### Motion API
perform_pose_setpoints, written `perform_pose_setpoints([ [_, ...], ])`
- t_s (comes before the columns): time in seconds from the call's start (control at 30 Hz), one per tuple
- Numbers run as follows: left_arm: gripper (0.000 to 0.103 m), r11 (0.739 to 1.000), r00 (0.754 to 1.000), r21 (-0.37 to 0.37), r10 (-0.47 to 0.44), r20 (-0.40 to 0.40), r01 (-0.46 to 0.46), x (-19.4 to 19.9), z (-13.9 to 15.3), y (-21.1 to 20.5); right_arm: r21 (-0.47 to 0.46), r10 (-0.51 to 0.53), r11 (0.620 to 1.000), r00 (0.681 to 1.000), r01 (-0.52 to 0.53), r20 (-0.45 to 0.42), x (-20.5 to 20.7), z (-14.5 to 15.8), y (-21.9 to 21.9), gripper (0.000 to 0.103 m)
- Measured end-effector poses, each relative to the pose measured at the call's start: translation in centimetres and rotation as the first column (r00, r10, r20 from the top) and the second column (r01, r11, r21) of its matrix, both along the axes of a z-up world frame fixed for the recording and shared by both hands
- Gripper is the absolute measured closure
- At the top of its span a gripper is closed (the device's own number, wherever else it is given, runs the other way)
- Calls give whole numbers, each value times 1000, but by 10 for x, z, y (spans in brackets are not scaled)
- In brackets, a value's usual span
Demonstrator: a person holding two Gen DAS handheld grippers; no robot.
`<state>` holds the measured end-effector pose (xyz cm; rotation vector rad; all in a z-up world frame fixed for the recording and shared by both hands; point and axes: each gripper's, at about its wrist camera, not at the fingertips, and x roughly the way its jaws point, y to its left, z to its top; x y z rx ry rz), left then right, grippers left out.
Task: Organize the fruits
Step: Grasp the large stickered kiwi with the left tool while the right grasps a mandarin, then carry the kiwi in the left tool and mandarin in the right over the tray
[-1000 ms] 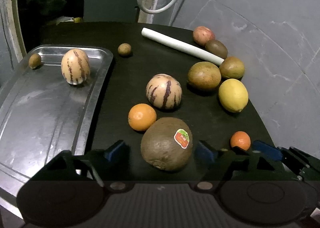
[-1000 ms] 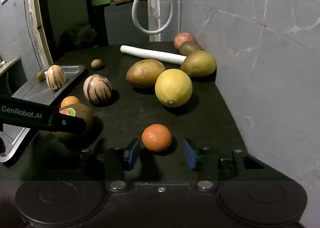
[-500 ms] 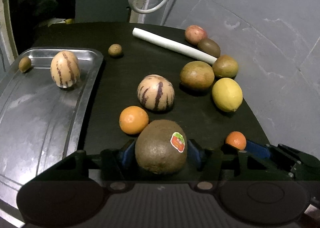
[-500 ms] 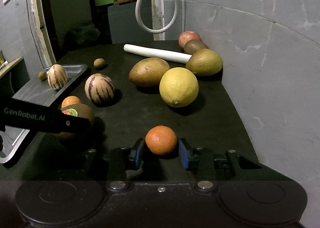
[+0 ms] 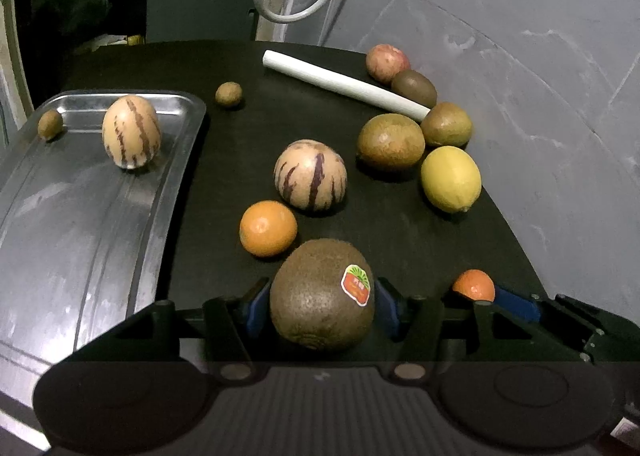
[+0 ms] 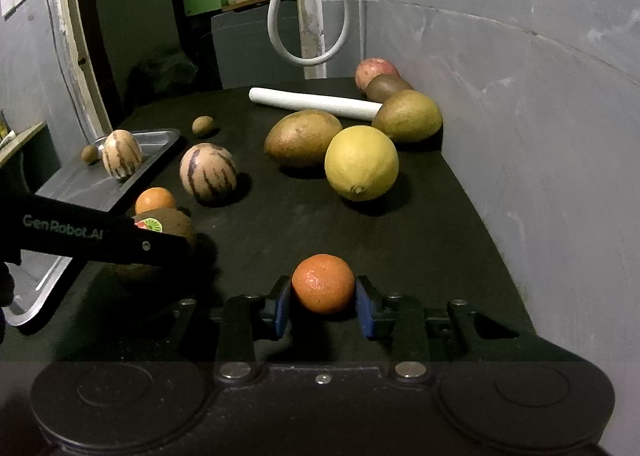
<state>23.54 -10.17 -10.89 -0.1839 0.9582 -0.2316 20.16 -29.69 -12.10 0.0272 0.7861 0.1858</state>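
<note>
Since a second ago both claws have closed: the left claw (image 5: 322, 306) now grips the stickered kiwi (image 5: 322, 296), and the right claw (image 6: 322, 306) is clenched on the small mandarin (image 6: 323, 283), both fruits low at the near edge of the counter (image 6: 400, 223). The kiwi is brown and fuzzy with a red-green label; the mandarin is glossy orange. The counter is black beside a grey wall (image 6: 540, 135), with a steel tray (image 5: 60, 215) at left holding a striped pepino melon (image 5: 131, 131).
</note>
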Motion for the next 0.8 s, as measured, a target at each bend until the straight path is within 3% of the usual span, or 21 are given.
perform_pose_setpoints([
  [0.4,46,997,999,-76,-30,-45,26,-25,1,30,27,-24,999,1000,24,-1,-30,11,16,68],
  [0.67,46,984,996,-160,-86,-21,82,-32,10,64,5,-64,998,998,64,-6,-44,20,46,68],
  [0.8,46,976,997,-205,-72,1,71,-33,19,91,-24,-48,999,999,47,-5,-52,29,73,68],
])
